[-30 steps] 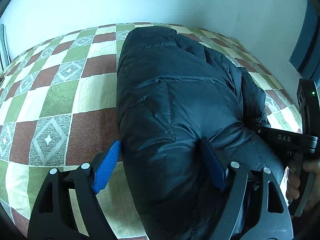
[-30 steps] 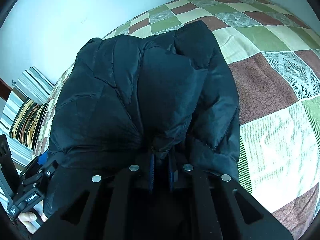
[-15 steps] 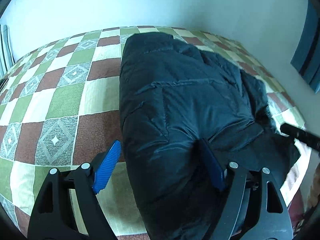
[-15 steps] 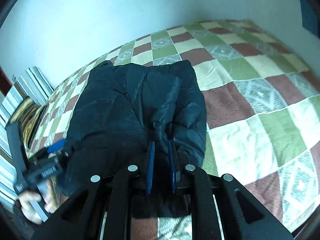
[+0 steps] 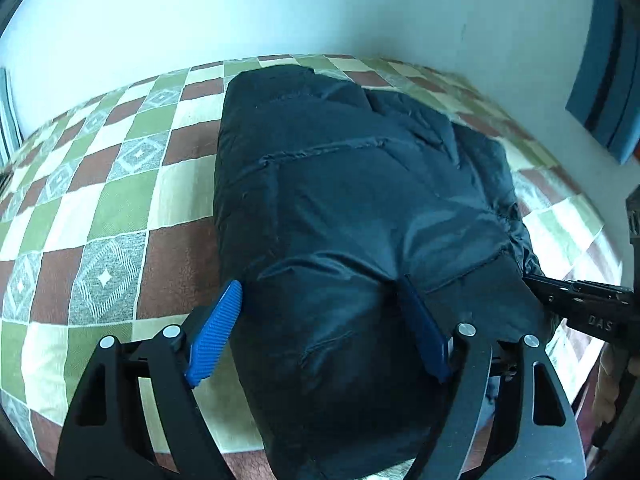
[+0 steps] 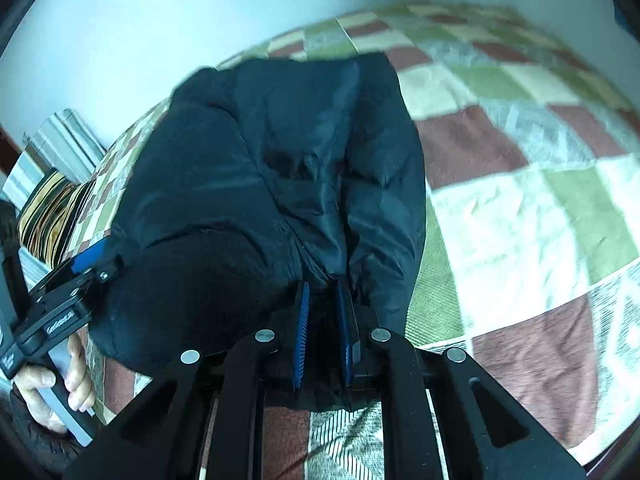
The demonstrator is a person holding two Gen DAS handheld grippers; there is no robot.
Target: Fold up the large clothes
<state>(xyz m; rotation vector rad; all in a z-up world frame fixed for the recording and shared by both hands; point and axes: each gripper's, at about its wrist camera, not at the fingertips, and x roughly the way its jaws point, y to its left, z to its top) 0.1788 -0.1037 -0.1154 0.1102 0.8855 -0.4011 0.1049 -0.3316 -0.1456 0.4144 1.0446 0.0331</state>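
A dark navy puffer jacket (image 5: pixel 352 208) lies lengthwise on a bed under a checkered quilt (image 5: pixel 112 216). My left gripper (image 5: pixel 320 284) is spread wide, and its blue pads press both sides of the thick near end of the jacket. My right gripper (image 6: pixel 323 286) is shut on a thin fold of the jacket (image 6: pixel 248 168) at its near edge, with dark fabric between the pads. Each gripper also shows in the other view: the right gripper (image 5: pixel 560 296) at the jacket's right corner, the left gripper (image 6: pixel 80 272) at its left corner, held by a person's hand (image 6: pixel 52 396).
A white wall (image 5: pixel 280 12) runs behind the bed. Striped pillows or bedding (image 6: pixel 52 208) lie at the far left in the right wrist view. A blue panel (image 5: pixel 608 80) hangs on the right wall. The quilt's near edge is just below both grippers.
Both grippers kept their hold on the jacket. The right gripper moved with the near edge, and its view is now blurred and closer to the fabric. The left view barely shifted.
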